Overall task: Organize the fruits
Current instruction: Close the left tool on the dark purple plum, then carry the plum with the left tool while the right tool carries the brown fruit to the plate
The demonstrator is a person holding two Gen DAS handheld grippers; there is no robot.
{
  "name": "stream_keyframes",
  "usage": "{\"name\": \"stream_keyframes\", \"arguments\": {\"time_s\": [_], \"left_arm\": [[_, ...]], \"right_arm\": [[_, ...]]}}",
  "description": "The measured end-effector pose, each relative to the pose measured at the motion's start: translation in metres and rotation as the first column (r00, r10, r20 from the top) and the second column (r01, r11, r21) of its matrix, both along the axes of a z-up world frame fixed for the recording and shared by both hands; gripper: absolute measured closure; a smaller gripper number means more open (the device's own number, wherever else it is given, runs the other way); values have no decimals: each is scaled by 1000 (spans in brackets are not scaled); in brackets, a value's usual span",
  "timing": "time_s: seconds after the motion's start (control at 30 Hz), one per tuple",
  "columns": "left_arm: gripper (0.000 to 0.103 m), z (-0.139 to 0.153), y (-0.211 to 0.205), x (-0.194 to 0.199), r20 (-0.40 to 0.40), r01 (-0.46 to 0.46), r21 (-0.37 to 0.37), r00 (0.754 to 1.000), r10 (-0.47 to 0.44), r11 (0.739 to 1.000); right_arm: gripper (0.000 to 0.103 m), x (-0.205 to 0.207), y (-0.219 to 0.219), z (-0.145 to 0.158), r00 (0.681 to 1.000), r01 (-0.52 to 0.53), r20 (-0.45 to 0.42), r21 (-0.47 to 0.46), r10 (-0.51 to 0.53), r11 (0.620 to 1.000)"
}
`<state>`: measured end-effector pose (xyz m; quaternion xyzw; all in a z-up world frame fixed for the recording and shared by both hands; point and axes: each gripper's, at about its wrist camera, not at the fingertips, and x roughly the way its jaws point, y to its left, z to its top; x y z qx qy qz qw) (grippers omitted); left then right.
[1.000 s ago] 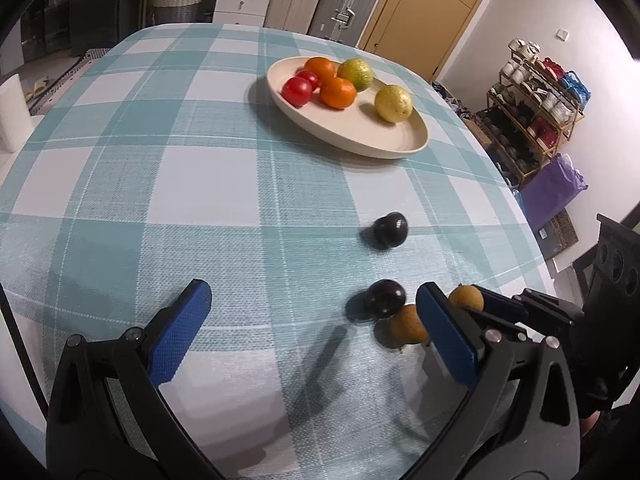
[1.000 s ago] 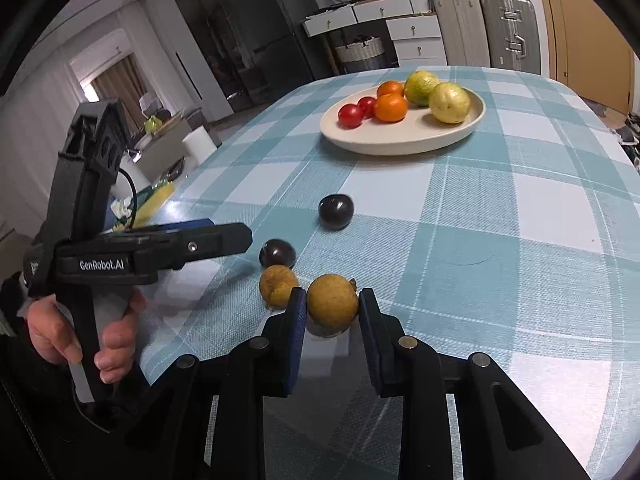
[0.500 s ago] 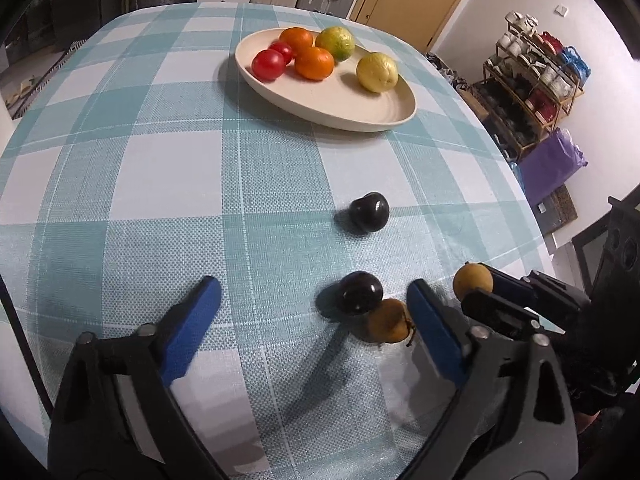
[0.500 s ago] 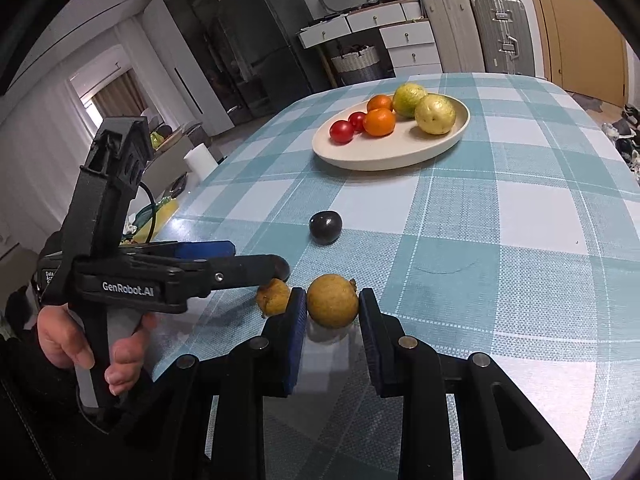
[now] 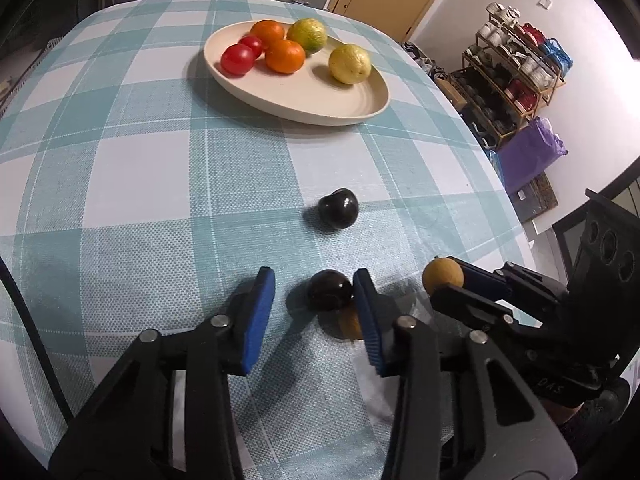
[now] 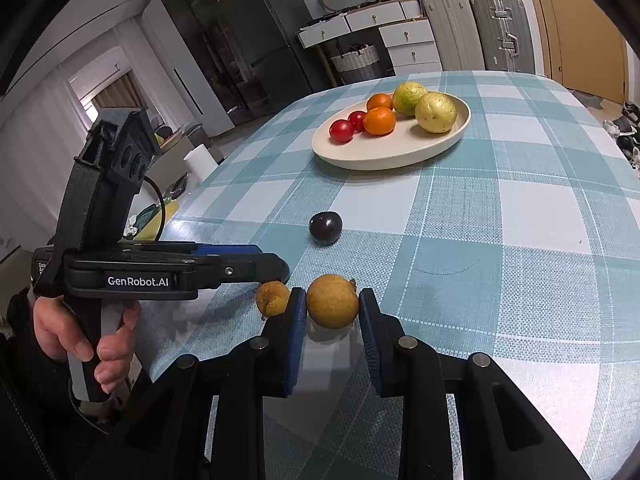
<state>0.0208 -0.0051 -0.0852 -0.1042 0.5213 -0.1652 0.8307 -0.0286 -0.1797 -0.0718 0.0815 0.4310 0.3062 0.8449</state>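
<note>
Left gripper (image 5: pixel 314 304) parted, straddling near dark plum (image 5: pixel 330 290) for pickup. Right gripper (image 6: pixel 332 312) brackets brown fruit (image 6: pixel 332 306) (contact unclear); plate (image 6: pixel 400 156) at 12 o'clock.

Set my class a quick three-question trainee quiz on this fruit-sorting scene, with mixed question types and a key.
1. True or false: the plate holds six fruits.
2. The left gripper, around the near dark plum, is: A open; B shut; C out of view.
3. Fill in: the right gripper grips a tan ____.
Key: 1 true; 2 A; 3 fruit, the tan fruit.
</note>
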Motion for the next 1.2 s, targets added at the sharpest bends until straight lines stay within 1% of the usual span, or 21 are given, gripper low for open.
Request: {"name": "stream_keyframes", "arguments": {"time_s": [0.07, 0.17, 0.57, 0.7, 0.87, 0.97, 1.2], "left_arm": [[76, 1, -2, 0, -2, 13, -8, 1000, -13, 1000], [81, -2, -3, 3, -28, 20, -34, 999, -21, 999], [82, -3, 3, 4, -46, 0, -78, 999, -4, 997], [82, -3, 5, 5, -46, -9, -77, 999, 5, 997], [82, -1, 13, 9, -44, -26, -83, 999, 23, 996], [82, -1, 20, 11, -47, -39, -103, 998, 34, 994], [82, 11, 30, 22, -28, -56, -128, 998, 53, 990]], "right_arm": [[76, 0, 0, 0, 1000, -2, -1, 2, 2, 1000], [76, 0, -1, -1, 1000, 0, -4, 8, 0, 1000], [76, -1, -9, 2, 1000, 14, 10, 33, -14, 999], [76, 0, -9, 4, 1000, 16, 15, 36, -16, 999], [76, 3, -6, 3, 1000, 10, 11, 43, -11, 999], [76, 6, -3, 2, 1000, 4, 5, 43, -5, 999], [76, 16, 3, 9, 1000, -11, 14, 59, 10, 998]]}}
